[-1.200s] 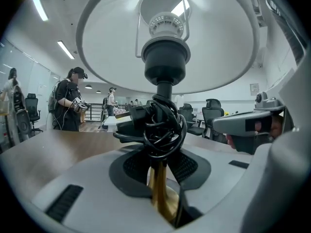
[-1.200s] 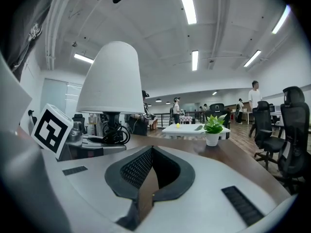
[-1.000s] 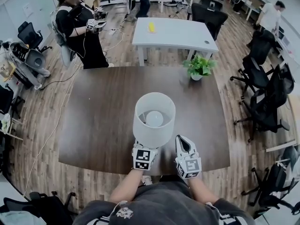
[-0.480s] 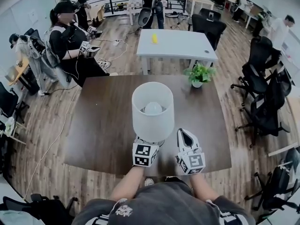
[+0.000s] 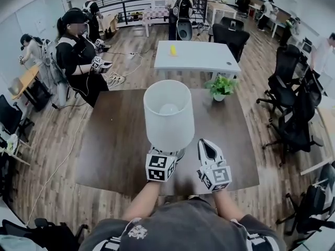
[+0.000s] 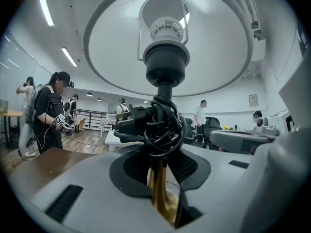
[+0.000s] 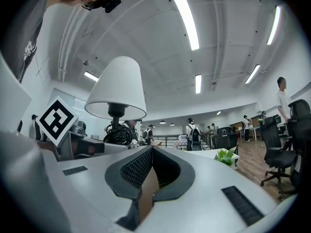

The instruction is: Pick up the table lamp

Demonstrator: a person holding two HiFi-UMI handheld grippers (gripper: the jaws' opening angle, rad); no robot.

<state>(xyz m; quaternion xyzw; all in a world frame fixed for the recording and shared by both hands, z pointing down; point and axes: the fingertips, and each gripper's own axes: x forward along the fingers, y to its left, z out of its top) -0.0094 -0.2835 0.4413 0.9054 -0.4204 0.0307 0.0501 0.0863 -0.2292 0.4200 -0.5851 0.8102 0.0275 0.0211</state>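
Note:
The table lamp has a white drum shade [image 5: 168, 114] and hangs above the dark wooden table [image 5: 115, 140]. My left gripper [image 5: 171, 153] is shut on the lamp's brass stem [image 6: 160, 198], just under a coiled black cord [image 6: 158, 123]. The socket and the shade [image 6: 170, 42] tower over its jaws. My right gripper [image 5: 206, 145] floats just right of the lamp, shut with nothing between its pads [image 7: 141, 171]. From that side I see the shade [image 7: 116, 89] and the left gripper's marker cube [image 7: 56, 120]. The shade hides the lamp's base in the head view.
A potted plant [image 5: 220, 87] stands at the table's far right. Behind it is a white table [image 5: 196, 54]. A person in black [image 5: 78, 46] holding grippers stands at the far left. Black office chairs [image 5: 293, 114] line the right side.
Both grippers have risen together, and the lamp has come up with the left one, so its shade sits higher and nearer the head camera. The jaws have not changed.

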